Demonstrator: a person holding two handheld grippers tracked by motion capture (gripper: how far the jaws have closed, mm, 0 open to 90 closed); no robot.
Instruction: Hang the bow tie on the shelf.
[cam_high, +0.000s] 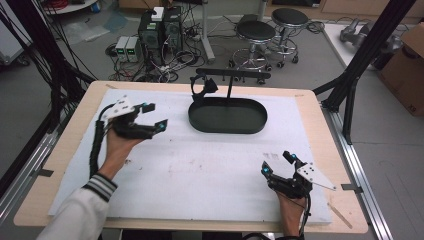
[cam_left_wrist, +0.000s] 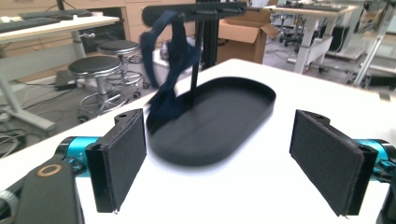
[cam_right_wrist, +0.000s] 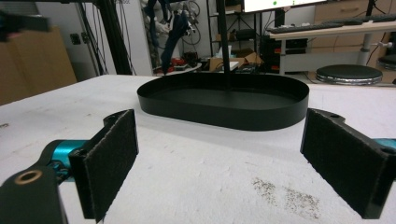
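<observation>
Grippers, two, one in each of your hands. Left gripper (cam_high: 152, 116): jaws spread wide, nothing between the felt-like black pads (cam_left_wrist: 122, 161); it sits at the left of the high view, just left of the tray, touching neither tray nor strap. Right gripper (cam_high: 278, 163): jaws likewise spread and empty, low at the lower right of the high view, over the white mat (cam_high: 200, 170).

Tray (cam_high: 227, 129): black, oval, shallow, with a low upright rim and a smooth matte finish; placed at upper centre of the high view. A thin black post rises from it to a flat black crossbar (cam_high: 235, 75).

Strap (cam_left_wrist: 172, 60): dark blue fabric, soft and looped; it hangs from the crossbar's left end, upper centre of the left gripper view, its lower end reaching the tray's near edge.

Mat: white, slightly rough, with faint grey smudges.
</observation>
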